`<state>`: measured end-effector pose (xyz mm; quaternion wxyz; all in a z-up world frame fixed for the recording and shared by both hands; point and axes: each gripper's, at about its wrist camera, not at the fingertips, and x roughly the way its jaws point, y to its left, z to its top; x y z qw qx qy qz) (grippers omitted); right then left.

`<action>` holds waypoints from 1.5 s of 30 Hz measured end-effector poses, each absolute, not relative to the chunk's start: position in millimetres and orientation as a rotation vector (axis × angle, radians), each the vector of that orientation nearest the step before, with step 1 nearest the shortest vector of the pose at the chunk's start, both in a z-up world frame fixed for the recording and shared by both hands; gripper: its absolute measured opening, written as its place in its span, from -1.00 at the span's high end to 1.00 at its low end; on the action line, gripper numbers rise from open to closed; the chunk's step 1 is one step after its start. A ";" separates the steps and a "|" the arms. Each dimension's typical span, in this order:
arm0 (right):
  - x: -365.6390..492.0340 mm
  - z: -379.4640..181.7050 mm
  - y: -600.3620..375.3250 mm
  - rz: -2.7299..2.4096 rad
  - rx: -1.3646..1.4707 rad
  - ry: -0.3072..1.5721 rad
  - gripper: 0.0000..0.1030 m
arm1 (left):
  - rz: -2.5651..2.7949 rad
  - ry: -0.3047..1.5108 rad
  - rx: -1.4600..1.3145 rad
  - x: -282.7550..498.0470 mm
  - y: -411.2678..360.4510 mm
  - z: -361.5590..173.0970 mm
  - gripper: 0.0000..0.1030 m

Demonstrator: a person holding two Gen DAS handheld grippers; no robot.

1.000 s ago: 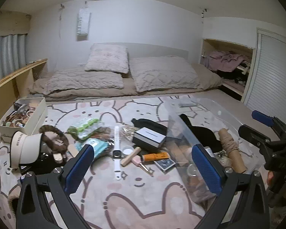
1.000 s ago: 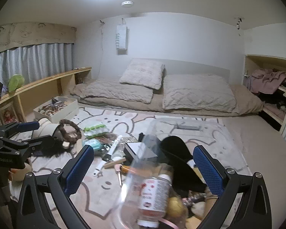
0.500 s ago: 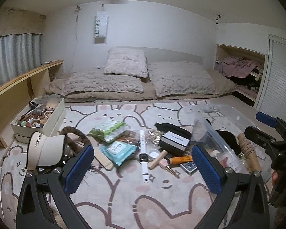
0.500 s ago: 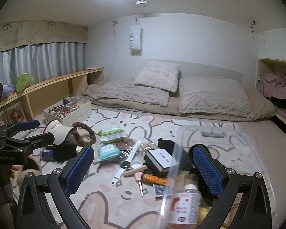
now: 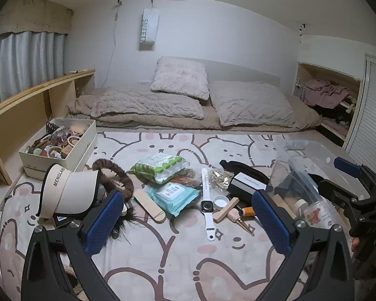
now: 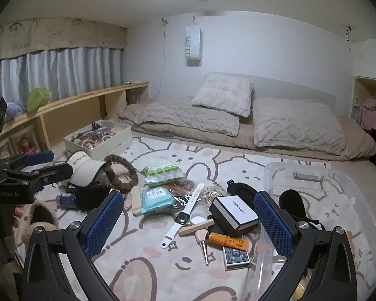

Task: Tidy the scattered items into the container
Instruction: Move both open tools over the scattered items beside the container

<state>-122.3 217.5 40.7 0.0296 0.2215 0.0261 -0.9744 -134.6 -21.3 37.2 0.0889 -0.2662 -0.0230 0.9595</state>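
While both grippers hang above the rug with nothing in them, the left gripper (image 5: 188, 223) and the right gripper (image 6: 188, 223) each have their blue pads spread wide, and the scattered items lie in a loose heap on the bunny-print rug (image 5: 178, 258) between them. The clear plastic container (image 6: 338, 183) sits at the right of the heap, already holding a dark object and some bottles, so most of the tidying looks undone. Nearest to it are a black-and-white box (image 6: 234, 214) with "CHANEL" printed on its lid, an orange tube (image 6: 228, 240), a deck of cards (image 6: 235, 257) and a pink nail-polish bottle (image 6: 201, 238); the white smartwatch (image 5: 206, 202) lies just left of them, its strap running toward a teal pack of wipes (image 5: 174, 197). Further left a cream visor (image 5: 67, 193) reads "MENGLAN" (the last letters curve out of sight), and a hanging bag (image 5: 148, 28) on the wall reads "SWEET". The risks, as I judge them, come from crowding: the small things touch or overlap, so closing on the tube could drag the polish bottle or the wooden block (image 5: 225, 209) along, and the watch's loose strap could slip out of a shallow pinch. The container's wall is transparent and hard to see, so a loaded gripper might clip the rim and tip it. With the two grippers working near one heap, they could also collide.
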 end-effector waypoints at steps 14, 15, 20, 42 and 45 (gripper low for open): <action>-155.4 -7.8 202.8 -2.969 0.771 0.210 -1.00 | 2.812 -0.150 -0.894 -169.8 -43.0 -6.0 -1.00; -158.8 -13.6 202.0 -2.964 0.783 0.219 -1.00 | 2.807 -0.163 -0.907 -173.5 -44.6 -10.0 -1.00; -172.5 -36.5 203.8 -2.954 0.824 0.229 -1.00 | 2.776 -0.224 -1.002 -197.9 -51.4 -34.4 -1.00; -217.9 -133.7 207.6 -2.841 1.039 0.292 -1.00 | 2.734 -0.245 -1.272 -266.3 -58.2 -135.7 -0.96; -223.2 -148.4 209.6 -2.815 1.112 0.321 -1.00 | 2.735 -0.217 -1.300 -274.2 -57.6 -144.9 -0.83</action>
